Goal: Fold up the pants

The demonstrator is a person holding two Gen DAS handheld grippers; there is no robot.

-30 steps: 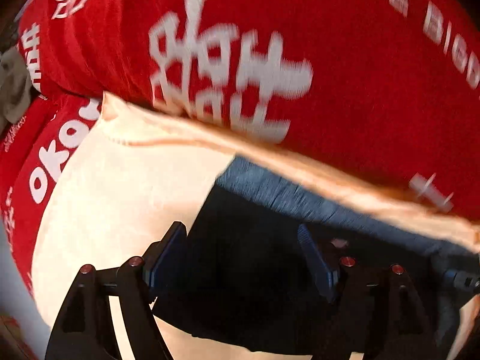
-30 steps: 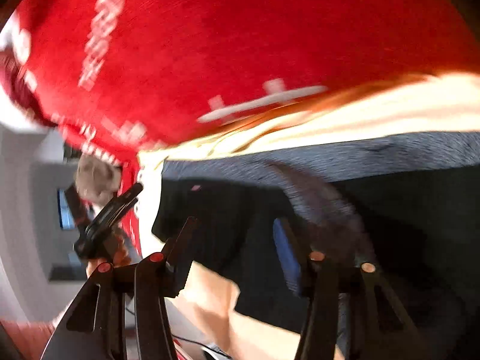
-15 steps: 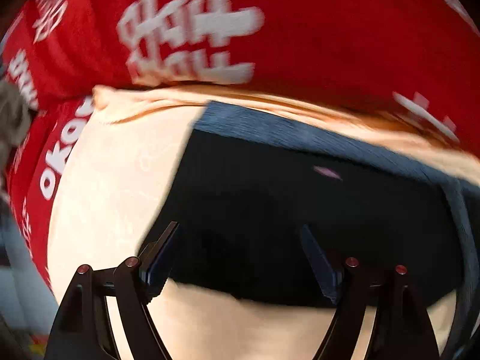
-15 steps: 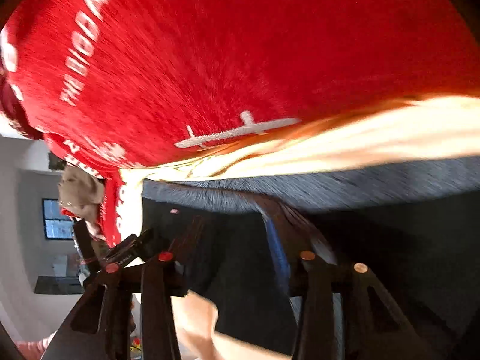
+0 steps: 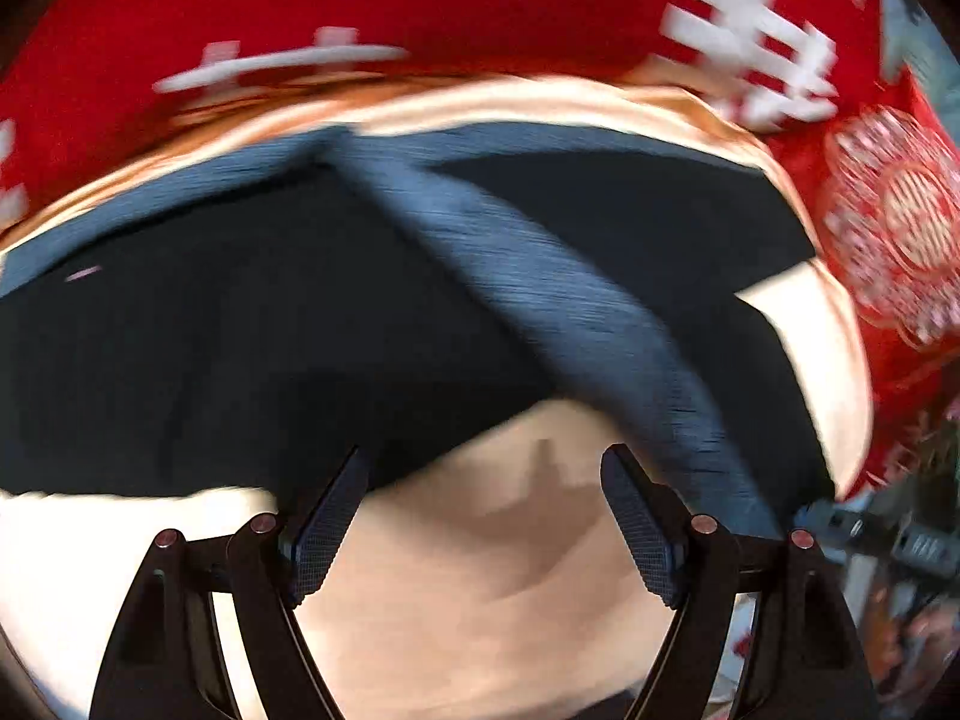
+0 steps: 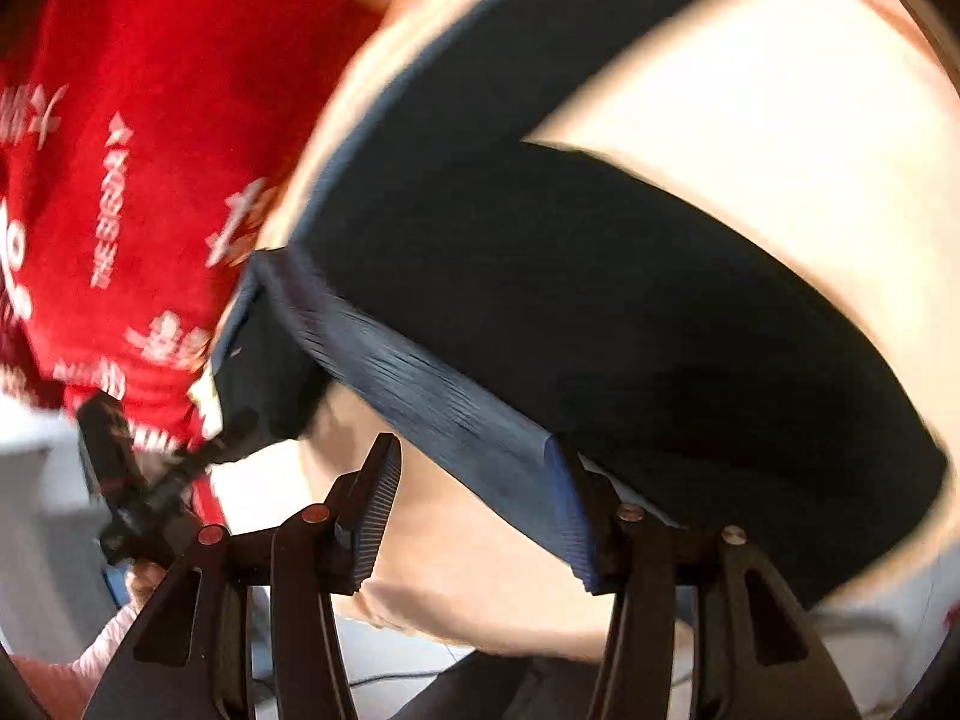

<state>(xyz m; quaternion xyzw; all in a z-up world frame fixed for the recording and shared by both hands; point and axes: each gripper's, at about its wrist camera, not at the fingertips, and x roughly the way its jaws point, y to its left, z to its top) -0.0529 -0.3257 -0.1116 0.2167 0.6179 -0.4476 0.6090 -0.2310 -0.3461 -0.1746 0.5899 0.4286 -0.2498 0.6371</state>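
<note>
The dark navy pants (image 5: pixel 252 324) lie spread on a cream cloth (image 5: pixel 480 588), with a grey-blue ribbed waistband (image 5: pixel 558 300) running diagonally across them. My left gripper (image 5: pixel 486 516) is open and empty, just short of the pants' near edge over the cream cloth. In the right wrist view the pants (image 6: pixel 600 300) fill the middle and the ribbed waistband (image 6: pixel 444 402) reaches down to my right gripper (image 6: pixel 474 510). That gripper is open, with the band's edge against its right finger (image 6: pixel 573 516). Both views are motion-blurred.
A red cloth with white lettering (image 5: pixel 420 6) lies beyond the cream cloth and shows at the left in the right wrist view (image 6: pixel 138 180). The other hand-held gripper (image 6: pixel 138 492) appears at the lower left there. Floor and clutter lie past the right edge (image 5: pixel 912 540).
Both grippers have swung along the pants and pulled back toward their near edge. The waistband now crosses the left view diagonally. Both grippers stay open.
</note>
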